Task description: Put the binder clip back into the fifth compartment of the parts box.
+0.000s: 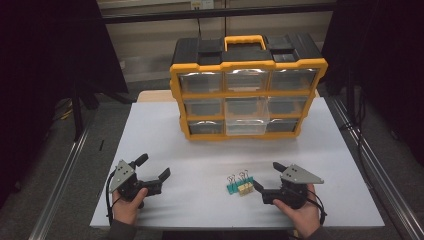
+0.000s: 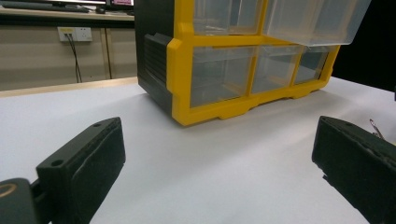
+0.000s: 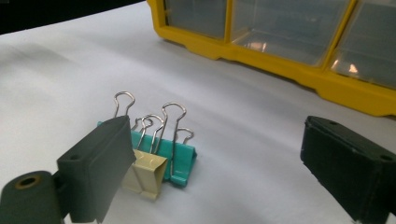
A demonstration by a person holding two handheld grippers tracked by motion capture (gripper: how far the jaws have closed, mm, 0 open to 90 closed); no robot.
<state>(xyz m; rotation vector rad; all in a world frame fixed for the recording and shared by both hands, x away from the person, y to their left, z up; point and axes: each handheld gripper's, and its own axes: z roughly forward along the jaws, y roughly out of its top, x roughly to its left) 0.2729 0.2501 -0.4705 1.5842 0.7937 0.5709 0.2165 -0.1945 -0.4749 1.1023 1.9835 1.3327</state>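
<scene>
High view: binder clips (image 1: 239, 184) too small to count; teal and cream bodies merge, wire handles barely resolved. Drawer contents of the yellow organizer (image 1: 247, 97) unreadable through the clear fronts. Both forearms cut off by the bottom edge.

Right gripper view: near jaw of the right gripper (image 3: 210, 172) covers the left end of the teal clip (image 3: 182, 161) and part of the cream clip (image 3: 147, 172); whether the pad touches them cannot be told. Organizer cut off at top and right edges. Far jaw cropped at lower right.

Left gripper view: left gripper (image 2: 219, 172) jaws cropped at the bottom and right edges. Organizer top out of frame. Wire loop at the right edge partly cut off.
</scene>
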